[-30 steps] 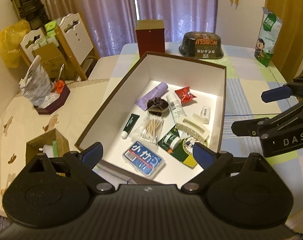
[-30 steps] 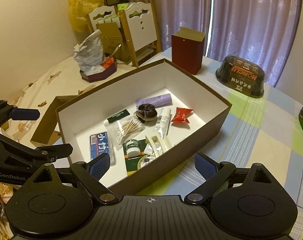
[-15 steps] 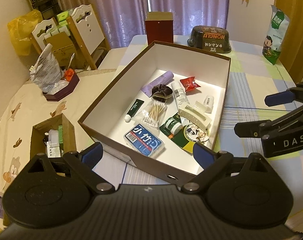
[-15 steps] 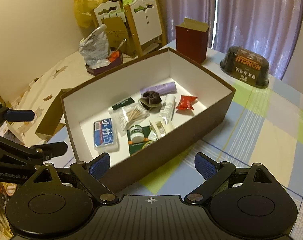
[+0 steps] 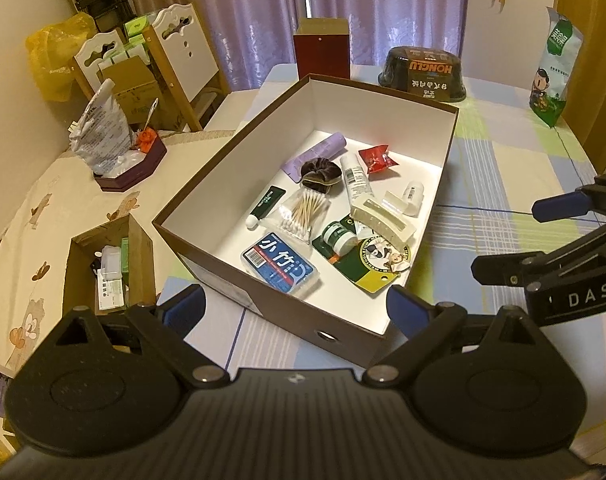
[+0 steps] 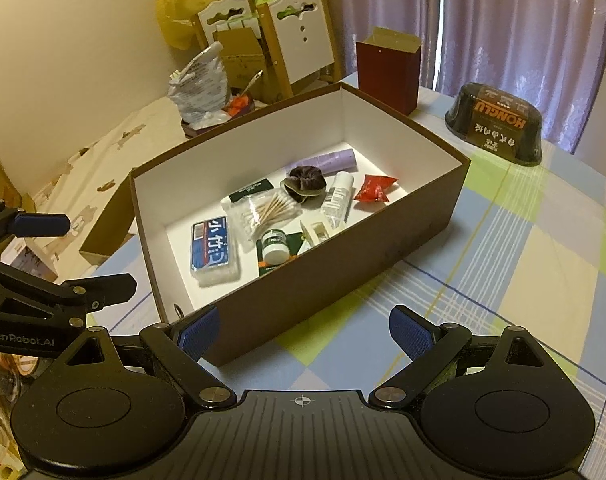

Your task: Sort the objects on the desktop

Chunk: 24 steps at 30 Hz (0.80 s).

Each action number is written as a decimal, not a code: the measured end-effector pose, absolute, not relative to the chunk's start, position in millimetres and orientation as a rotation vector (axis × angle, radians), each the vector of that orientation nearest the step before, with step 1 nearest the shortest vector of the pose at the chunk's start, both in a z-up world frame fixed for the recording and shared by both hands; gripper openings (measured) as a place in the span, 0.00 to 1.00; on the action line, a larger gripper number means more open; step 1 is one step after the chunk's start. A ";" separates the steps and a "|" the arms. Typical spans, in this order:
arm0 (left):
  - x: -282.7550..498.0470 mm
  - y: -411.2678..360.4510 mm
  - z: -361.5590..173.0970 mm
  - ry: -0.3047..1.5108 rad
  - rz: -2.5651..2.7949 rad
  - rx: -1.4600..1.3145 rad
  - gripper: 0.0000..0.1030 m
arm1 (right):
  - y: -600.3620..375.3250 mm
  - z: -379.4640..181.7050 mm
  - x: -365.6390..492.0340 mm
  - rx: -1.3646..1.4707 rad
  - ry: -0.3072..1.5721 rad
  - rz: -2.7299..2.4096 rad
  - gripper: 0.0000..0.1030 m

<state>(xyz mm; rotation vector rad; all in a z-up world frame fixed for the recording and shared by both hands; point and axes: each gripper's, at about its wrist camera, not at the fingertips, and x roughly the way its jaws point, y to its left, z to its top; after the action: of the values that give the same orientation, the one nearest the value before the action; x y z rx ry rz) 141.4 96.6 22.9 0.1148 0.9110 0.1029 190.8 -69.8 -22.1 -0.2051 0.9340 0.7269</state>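
A brown box (image 5: pixel 231 152) (image 6: pixel 367 248) with white inside walls sits on the checked tablecloth. It holds several small items: a blue floss case (image 5: pixel 280 267) (image 6: pixel 214 249), cotton swabs (image 5: pixel 305 214) (image 6: pixel 269 211), a brown scrunchie (image 5: pixel 321 173) (image 6: pixel 305 182), a red sachet (image 5: pixel 377 158) (image 6: pixel 374 189), a white hair clip (image 5: pixel 383 219), a lilac tube (image 5: pixel 314 151) and a green jar (image 5: pixel 337 237) (image 6: pixel 275 241). My left gripper (image 5: pixel 296 309) hangs open before the box's near corner, empty. My right gripper (image 6: pixel 303 331) is open and empty at the box's long side.
A dark red carton (image 5: pixel 322 53) (image 6: pixel 387 69) and a black lidded bowl (image 5: pixel 422 74) (image 6: pixel 497 128) stand behind the box. A green snack bag (image 5: pixel 555 65) stands far right. Left of the table lie a small cardboard box (image 5: pixel 107 264), a plastic bag (image 5: pixel 103 136) and white chairs (image 5: pixel 183 56).
Both grippers have drawn back from the box, so it looks smaller and its near outer wall now shows. Both stay open and empty. The items inside have not moved.
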 end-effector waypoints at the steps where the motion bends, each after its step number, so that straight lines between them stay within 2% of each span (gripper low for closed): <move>1: 140.4 94.8 23.2 0.909 0.105 0.116 0.93 | -70.9 -21.7 190.2 -0.205 0.933 0.730 0.91; 24: 124.1 59.2 11.2 0.931 0.182 0.070 0.93 | -99.7 -25.4 182.8 -0.258 0.921 0.815 0.91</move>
<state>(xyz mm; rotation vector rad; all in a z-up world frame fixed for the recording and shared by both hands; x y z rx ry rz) 124.1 59.2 11.2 0.0701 0.9306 0.1823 182.8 -99.7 -25.4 -0.2585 0.9214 0.8153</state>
